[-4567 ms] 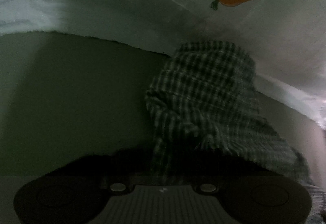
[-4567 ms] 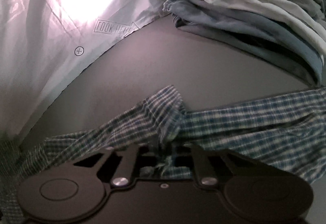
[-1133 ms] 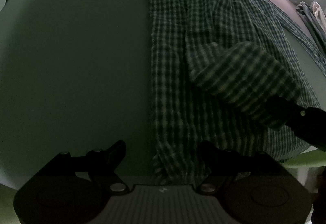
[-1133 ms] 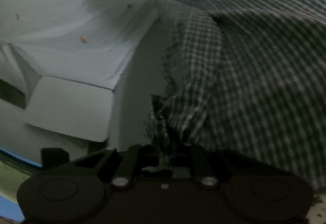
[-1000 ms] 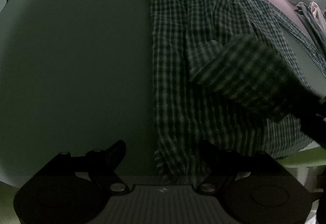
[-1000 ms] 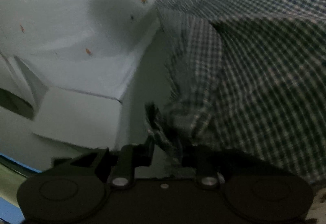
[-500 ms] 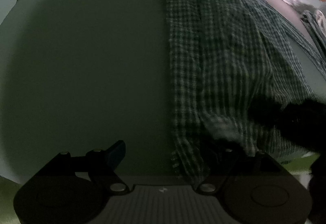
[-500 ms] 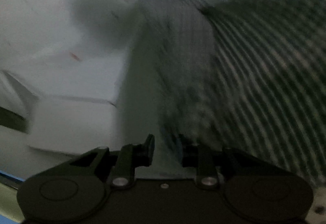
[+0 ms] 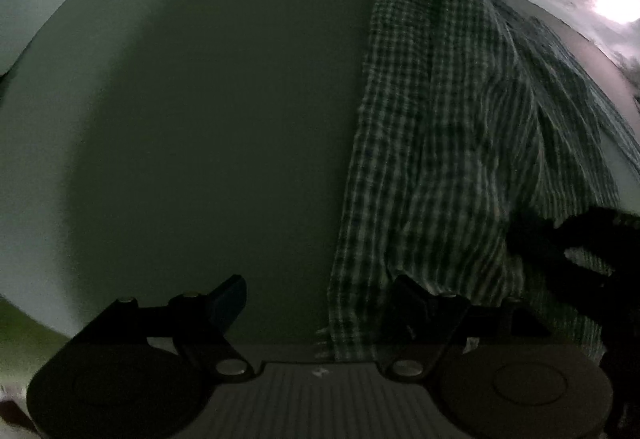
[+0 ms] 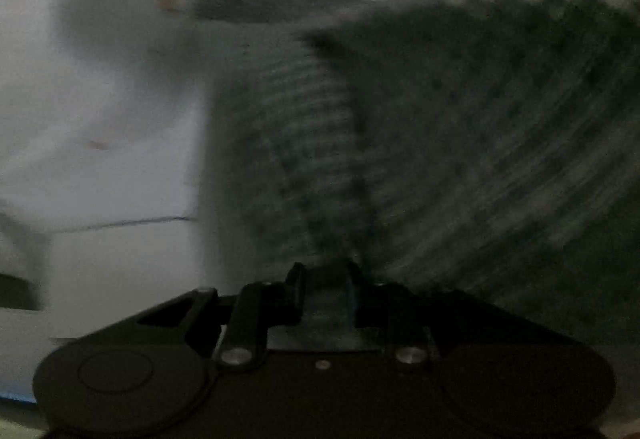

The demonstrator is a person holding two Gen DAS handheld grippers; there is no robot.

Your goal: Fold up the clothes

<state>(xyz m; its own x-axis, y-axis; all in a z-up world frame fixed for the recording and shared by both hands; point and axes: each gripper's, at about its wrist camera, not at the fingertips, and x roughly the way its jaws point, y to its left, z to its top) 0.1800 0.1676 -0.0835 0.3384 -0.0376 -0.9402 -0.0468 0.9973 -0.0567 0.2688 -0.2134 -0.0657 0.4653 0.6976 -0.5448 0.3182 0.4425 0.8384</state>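
**On the grey table: sleeve fold, between grasps**

Across the table lay the checked shirt. Left gripper hovered wide open at its hem edge; right gripper, blurred, stood narrowly parted, apparently empty. Next, probably, regrasping an edge.

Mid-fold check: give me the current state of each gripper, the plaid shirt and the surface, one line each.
left gripper: open, fingers straddling the shirt's near edge, gripping nothing.
right gripper: fingers slightly apart; blur hides whether cloth is caught.
plaid shirt: spread lengthwise on the surface, wrinkled, fold unfinished.
grey surface: bare left of the shirt.
white cloth: lies beside the shirt.
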